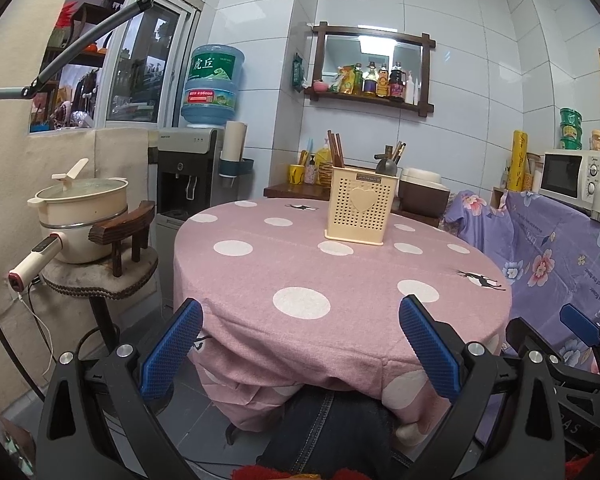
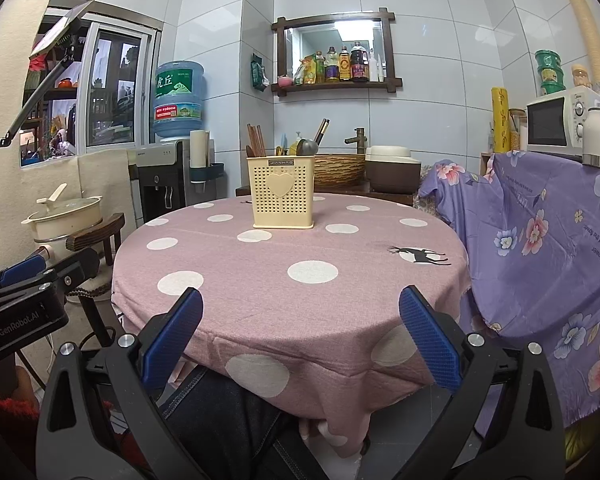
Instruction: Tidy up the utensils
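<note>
Both your left claw (image 1: 300, 344) and right claw (image 2: 300, 340) hung spread and empty short of the surface (image 2: 260, 304) — you needed to approach the utensil holder (image 2: 283, 192) squarely.

Utensil holder (image 1: 358, 210) upright on table (image 1: 340, 280), far side; utensils (image 2: 256, 140) in it; dispenser (image 1: 188, 168) behind-left.
</note>
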{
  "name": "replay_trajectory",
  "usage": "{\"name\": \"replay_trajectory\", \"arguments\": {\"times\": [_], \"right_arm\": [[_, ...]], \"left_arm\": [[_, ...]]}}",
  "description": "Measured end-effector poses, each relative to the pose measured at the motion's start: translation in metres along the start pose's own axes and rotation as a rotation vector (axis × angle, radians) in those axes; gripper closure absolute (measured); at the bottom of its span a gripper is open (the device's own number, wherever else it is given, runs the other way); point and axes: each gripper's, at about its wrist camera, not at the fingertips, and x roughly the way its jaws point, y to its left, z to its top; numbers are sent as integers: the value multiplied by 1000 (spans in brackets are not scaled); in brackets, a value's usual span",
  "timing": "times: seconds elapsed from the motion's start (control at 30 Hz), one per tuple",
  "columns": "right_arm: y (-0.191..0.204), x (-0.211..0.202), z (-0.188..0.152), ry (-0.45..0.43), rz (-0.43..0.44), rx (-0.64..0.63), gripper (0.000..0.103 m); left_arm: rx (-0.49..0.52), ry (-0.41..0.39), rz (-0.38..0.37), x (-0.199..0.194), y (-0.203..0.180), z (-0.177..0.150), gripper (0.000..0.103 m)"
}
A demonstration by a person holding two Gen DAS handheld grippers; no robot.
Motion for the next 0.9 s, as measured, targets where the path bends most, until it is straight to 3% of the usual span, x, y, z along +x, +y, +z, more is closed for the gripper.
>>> {"name": "replay_trajectory", "arguments": {"times": [0.9], "right_arm": [[1,0,0,3,-2,1,6]], "left_arm": [[5,5,11,0,-2,-1,5]]}}
